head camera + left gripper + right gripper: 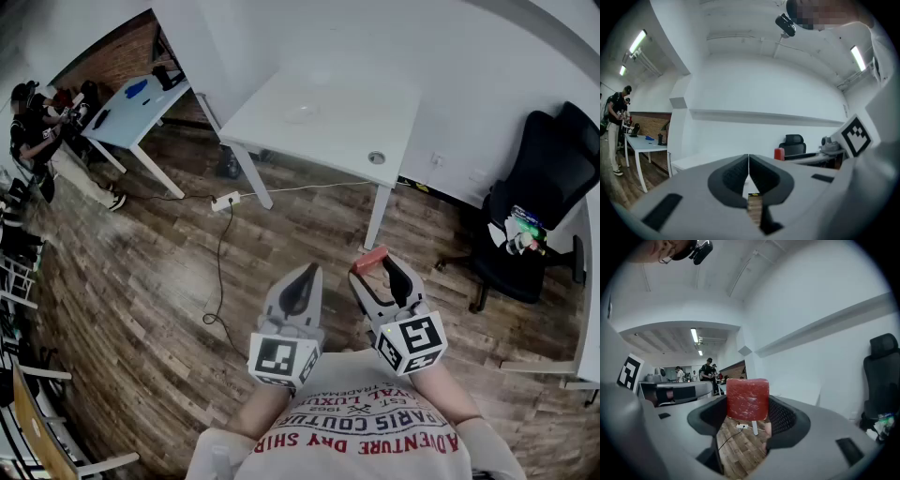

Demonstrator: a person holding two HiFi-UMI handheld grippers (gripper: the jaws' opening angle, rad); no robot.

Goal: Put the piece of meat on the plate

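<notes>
A red, squarish piece of meat (747, 399) sits between the tips of my right gripper (746, 405), whose wide-set jaws are shut on it. From the head view the meat (369, 260) and right gripper (372, 264) hang over the wooden floor, well short of the white table (356, 131). A pale round plate (302, 113) lies on that table, faint against the top. My left gripper (301, 283) hovers beside the right one. Its jaws meet with nothing between them (748, 158). The left gripper view also catches the meat (779, 153) off to the right.
A black office chair (534, 211) stands at the right, by the wall. A power strip with a cable (225, 200) lies on the floor near the table's legs. Further left are a second table (131, 111) and a person (33, 127).
</notes>
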